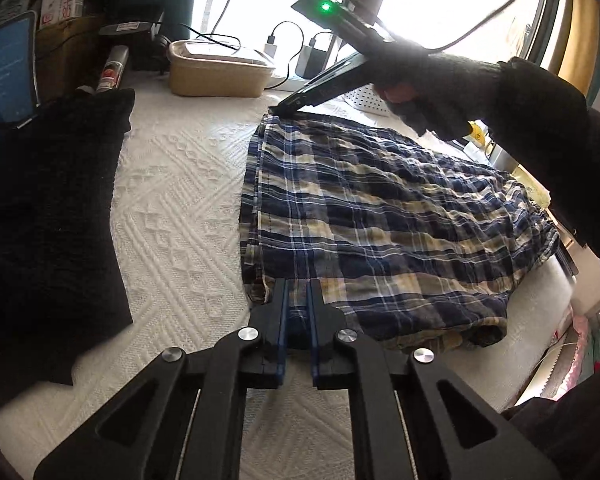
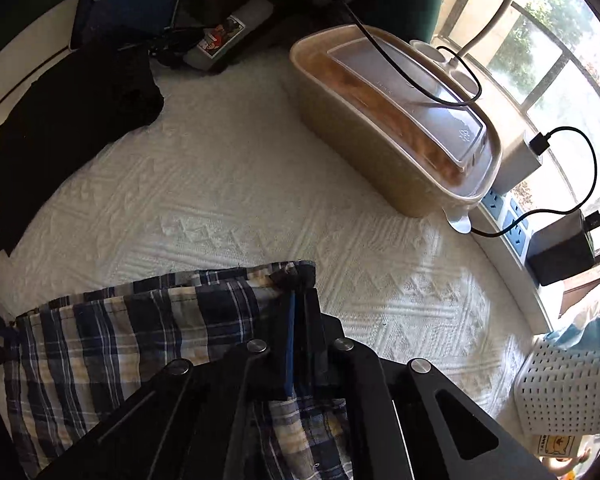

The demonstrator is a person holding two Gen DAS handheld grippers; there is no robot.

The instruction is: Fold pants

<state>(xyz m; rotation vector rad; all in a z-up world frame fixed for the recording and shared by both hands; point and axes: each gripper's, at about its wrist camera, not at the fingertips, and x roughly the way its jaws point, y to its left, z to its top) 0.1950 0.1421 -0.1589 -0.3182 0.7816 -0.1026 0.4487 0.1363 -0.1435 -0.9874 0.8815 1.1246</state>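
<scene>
We see the plaid pants (image 1: 380, 216) lying folded on a white quilted cover (image 1: 180, 184) that spreads over the surface; whether that surface is a bed or a table we cannot tell. The cloth is thin and crinkled, woven in navy, cream and tan checks with fine white lines, and it lies in several stacked layers whose hemmed edges run along the side toward the black garment. Soft ripples cross the upper layer, and the layers bulge slightly at the near corner.

Our left claw (image 1: 298, 300) sits at the near corner of the pants, its two black fingers with blue pads slightly parted, with plaid fabric between them; whether the pads actually press the cloth we cannot tell. Our right claw (image 2: 298, 300) is pressed together on the far corner of the pants (image 2: 148, 320), pinching a small dark bunch of hem at its tips. In the left view that claw reaches down at a slant, held by a gloved hand (image 1: 432, 80).

The cover is embossed with zigzags and diamonds. A black, matte, knit-looking garment (image 1: 48, 208) lies flat beside the pants, apart from them. A beige oblong container (image 2: 396, 132) with a clear lid stands near the window, a black cable draped across it.
</scene>
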